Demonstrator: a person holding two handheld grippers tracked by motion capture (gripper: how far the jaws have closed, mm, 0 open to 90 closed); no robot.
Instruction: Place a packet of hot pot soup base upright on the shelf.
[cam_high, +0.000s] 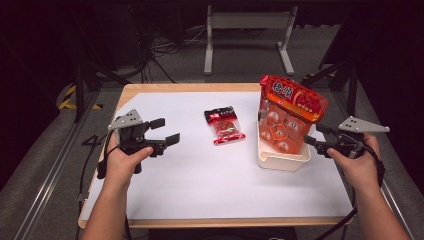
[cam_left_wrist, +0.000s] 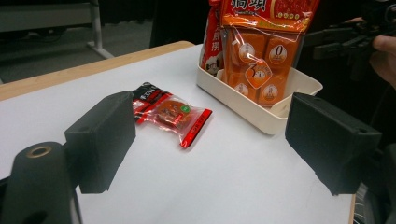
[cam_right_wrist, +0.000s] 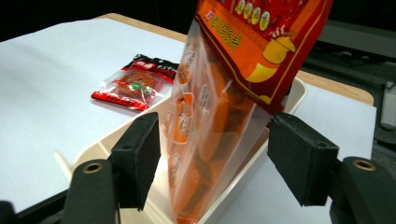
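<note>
A large orange snack bag (cam_high: 287, 117) stands upright and leans in a cream tray (cam_high: 282, 162) at the table's right. My right gripper (cam_high: 315, 135) is open just right of the tray, jaws pointing at the bag. In the right gripper view the bag (cam_right_wrist: 219, 107) rises in front of the gap between the spread jaws (cam_right_wrist: 215, 158), and the pads are clear of it. A small red packet (cam_high: 225, 125) lies flat mid-table. My left gripper (cam_high: 167, 130) hovers open at the left with nothing between its jaws, aimed toward the packet (cam_left_wrist: 170, 112).
A white sheet (cam_high: 200, 175) covers the wooden table (cam_high: 150, 87). A grey metal frame (cam_high: 247, 30) and loose cables sit on the floor beyond the far edge. In the left gripper view, the right hand and its gripper (cam_left_wrist: 345, 39) show behind the tray (cam_left_wrist: 243, 109).
</note>
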